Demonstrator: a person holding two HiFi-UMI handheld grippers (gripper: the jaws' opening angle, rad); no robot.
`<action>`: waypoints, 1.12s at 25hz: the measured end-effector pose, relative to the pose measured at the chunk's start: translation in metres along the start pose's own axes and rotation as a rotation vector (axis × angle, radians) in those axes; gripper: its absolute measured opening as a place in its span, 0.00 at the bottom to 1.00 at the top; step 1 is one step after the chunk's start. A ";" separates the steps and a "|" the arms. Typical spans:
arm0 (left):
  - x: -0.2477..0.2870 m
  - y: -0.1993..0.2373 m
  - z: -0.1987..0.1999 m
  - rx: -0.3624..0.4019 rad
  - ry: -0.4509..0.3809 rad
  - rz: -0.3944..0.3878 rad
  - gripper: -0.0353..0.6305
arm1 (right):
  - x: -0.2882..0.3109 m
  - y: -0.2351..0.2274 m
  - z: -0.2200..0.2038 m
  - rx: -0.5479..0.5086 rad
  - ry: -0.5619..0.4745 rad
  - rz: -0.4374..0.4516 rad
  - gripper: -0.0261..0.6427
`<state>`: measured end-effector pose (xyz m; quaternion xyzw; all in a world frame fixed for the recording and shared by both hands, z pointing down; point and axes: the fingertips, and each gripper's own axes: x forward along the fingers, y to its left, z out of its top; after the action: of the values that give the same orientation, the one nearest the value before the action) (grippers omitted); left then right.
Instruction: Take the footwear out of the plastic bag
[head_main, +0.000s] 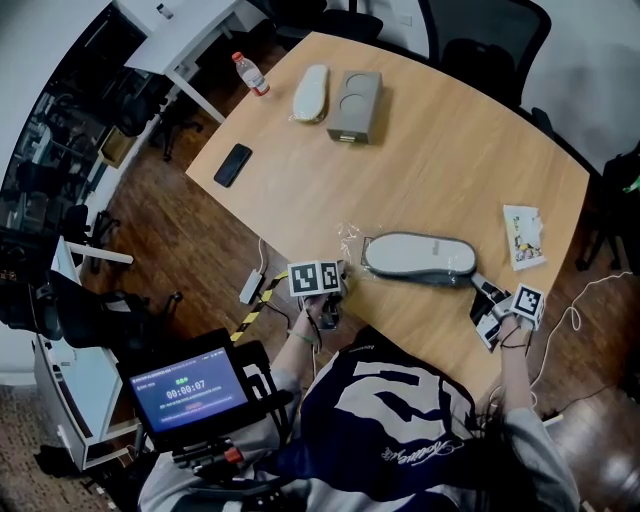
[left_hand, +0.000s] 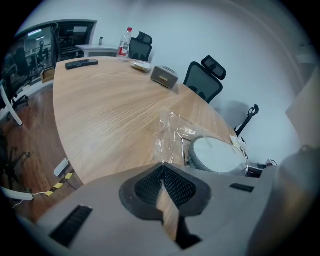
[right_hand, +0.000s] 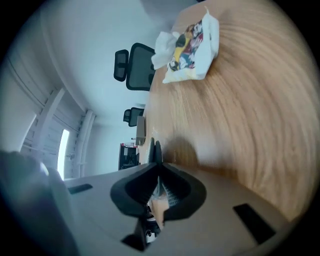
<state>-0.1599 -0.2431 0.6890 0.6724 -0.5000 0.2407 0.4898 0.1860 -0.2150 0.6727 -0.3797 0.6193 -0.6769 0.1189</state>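
Observation:
A grey slipper (head_main: 418, 258) lies flat on the wooden table (head_main: 420, 170) inside a clear plastic bag (head_main: 352, 240). My left gripper (head_main: 338, 292) is at the bag's left end, by the table's near edge. In the left gripper view the gripper (left_hand: 161, 167) is shut, with the crinkled bag (left_hand: 172, 132) running into its tips and the slipper (left_hand: 217, 155) beyond. My right gripper (head_main: 482, 292) is at the slipper's right end. In the right gripper view the gripper (right_hand: 158, 167) is shut on the slipper's thin dark edge (right_hand: 156, 150).
At the table's far side lie a second slipper (head_main: 311, 93), a grey box (head_main: 355, 105), a water bottle (head_main: 251, 73) and a black phone (head_main: 233, 164). A printed packet (head_main: 523, 237) lies at the right edge. Office chairs (head_main: 480, 40) stand behind the table.

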 end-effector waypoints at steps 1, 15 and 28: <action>0.000 0.000 0.000 0.000 -0.001 0.001 0.06 | -0.008 -0.002 0.001 0.003 -0.013 0.000 0.08; -0.013 0.018 0.010 0.050 -0.005 0.077 0.06 | -0.121 -0.036 0.006 0.050 -0.236 -0.028 0.08; -0.049 0.114 0.056 -0.085 -0.101 0.259 0.06 | -0.142 -0.047 -0.009 0.072 -0.278 -0.014 0.08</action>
<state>-0.2918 -0.2739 0.6742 0.5923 -0.6163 0.2464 0.4568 0.2919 -0.1088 0.6646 -0.4695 0.5693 -0.6406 0.2124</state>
